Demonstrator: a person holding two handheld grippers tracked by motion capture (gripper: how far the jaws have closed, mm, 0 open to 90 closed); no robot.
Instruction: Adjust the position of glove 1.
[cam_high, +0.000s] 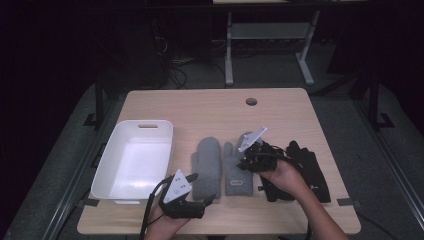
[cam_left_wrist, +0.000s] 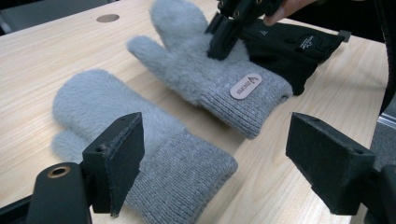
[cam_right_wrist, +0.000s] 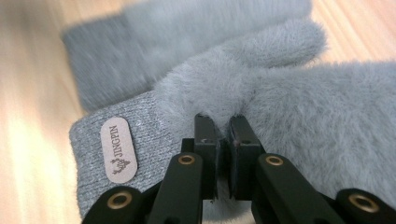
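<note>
Fuzzy grey labelled mitten (cam_right_wrist: 289, 107) pinched by the right gripper (cam_right_wrist: 223, 122); left gripper (cam_left_wrist: 215, 158), at seven o'clock, jaws spread wide.

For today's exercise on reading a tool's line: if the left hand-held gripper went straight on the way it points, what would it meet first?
Most likely the cuff of the near grey mitten, lying just ahead between the open jaws of the left hand-held gripper; depth is hard to judge.

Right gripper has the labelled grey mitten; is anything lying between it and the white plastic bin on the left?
Yes. The other fuzzy grey mitten lies flat on the table between the labelled grey mitten pinched by the right gripper and the white plastic bin. The open left gripper also sits near that path.
</note>
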